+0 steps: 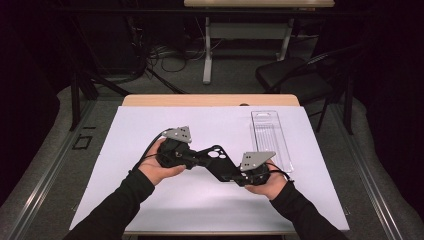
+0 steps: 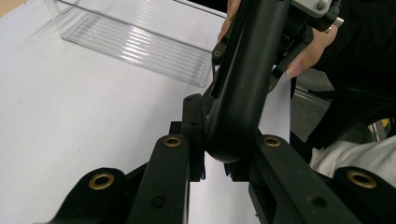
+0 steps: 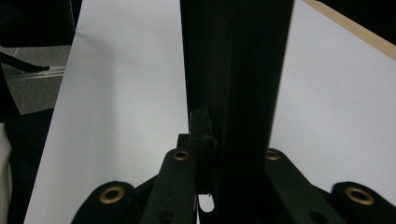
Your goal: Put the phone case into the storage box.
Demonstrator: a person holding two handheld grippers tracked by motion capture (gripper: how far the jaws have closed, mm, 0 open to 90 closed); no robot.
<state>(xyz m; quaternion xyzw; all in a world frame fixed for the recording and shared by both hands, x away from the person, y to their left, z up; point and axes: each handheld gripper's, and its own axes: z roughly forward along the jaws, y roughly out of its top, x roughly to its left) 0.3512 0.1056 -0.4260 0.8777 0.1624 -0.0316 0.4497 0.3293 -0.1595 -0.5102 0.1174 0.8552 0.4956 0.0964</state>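
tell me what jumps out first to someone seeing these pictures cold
A flat black bracket with round holes spans the middle of the white table cover, clamped at one end by the left hand-held gripper and at the other by the right hand-held gripper. Beyond the right hand, near the cover's far right side, lies a clear ribbed plastic tray.

Two grippers, left and right, at frame centre; one black bar between them; one clear tray right of centre; one white sheet; one chair at upper right.
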